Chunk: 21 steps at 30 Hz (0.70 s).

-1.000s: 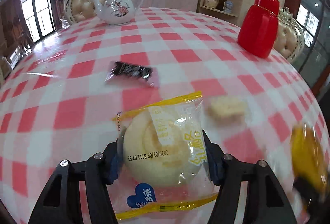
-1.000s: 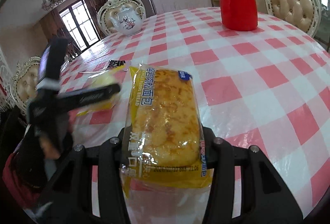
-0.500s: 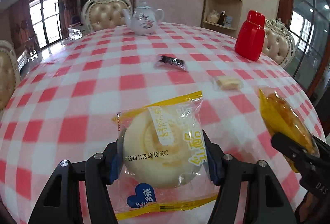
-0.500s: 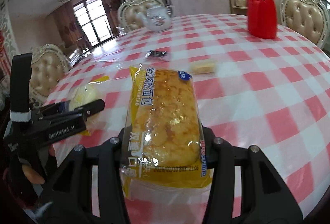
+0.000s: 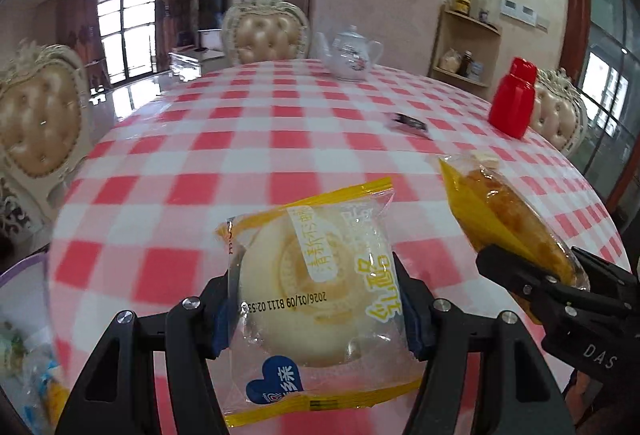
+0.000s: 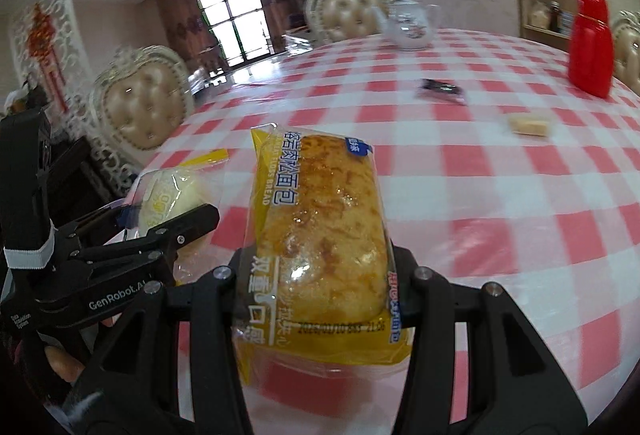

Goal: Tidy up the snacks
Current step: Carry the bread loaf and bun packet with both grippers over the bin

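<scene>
My left gripper [image 5: 316,299] is shut on a round pale bun in a clear and yellow wrapper [image 5: 316,287], held above the near edge of the checked table [image 5: 280,139]. My right gripper [image 6: 316,275] is shut on a long meat-floss bread in a yellow wrapper [image 6: 320,219], also held above the table. Each gripper shows in the other's view: the right one with its bread [image 5: 516,223] at the right, the left one with its bun [image 6: 172,195] at the left. A dark-wrapped snack [image 6: 442,89] and a small pale snack [image 6: 528,123] lie on the table farther off.
A white teapot [image 5: 350,55] and a red jug [image 5: 512,103] stand at the table's far side. Padded chairs [image 5: 40,115] ring the table. At the lower left a clear container with a purple rim [image 5: 20,271] holds wrapped snacks [image 5: 44,387].
Both grippers have pulled back and up from the table with their snacks still held. The view has swung left, and the container at the lower left has come into sight.
</scene>
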{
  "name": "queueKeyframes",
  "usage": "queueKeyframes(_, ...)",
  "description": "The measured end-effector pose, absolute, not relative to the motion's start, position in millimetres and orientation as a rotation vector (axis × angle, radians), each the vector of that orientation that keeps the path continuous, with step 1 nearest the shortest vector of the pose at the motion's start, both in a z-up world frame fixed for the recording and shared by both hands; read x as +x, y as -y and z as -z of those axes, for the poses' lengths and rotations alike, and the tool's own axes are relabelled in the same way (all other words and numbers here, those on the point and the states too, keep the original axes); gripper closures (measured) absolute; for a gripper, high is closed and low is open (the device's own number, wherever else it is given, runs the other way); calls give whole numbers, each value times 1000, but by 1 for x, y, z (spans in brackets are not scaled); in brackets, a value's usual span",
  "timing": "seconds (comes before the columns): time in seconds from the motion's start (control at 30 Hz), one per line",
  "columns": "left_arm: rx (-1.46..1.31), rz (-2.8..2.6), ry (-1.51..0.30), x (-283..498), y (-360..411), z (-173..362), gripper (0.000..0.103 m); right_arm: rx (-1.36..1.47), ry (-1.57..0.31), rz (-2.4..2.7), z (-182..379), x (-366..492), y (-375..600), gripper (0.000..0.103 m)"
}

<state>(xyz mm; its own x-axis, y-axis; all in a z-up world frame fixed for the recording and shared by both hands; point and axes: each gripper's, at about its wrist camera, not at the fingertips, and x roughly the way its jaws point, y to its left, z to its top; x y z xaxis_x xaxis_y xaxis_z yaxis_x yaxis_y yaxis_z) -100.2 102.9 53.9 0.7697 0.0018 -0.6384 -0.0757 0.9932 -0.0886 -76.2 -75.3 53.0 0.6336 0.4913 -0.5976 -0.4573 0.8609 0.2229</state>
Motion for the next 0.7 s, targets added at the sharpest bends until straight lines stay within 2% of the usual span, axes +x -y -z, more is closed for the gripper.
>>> queueKeyframes(0.7, -278, -358, -635, -218, -300, -48, 38, -194, -675, -877, -52, -165, -128, 52)
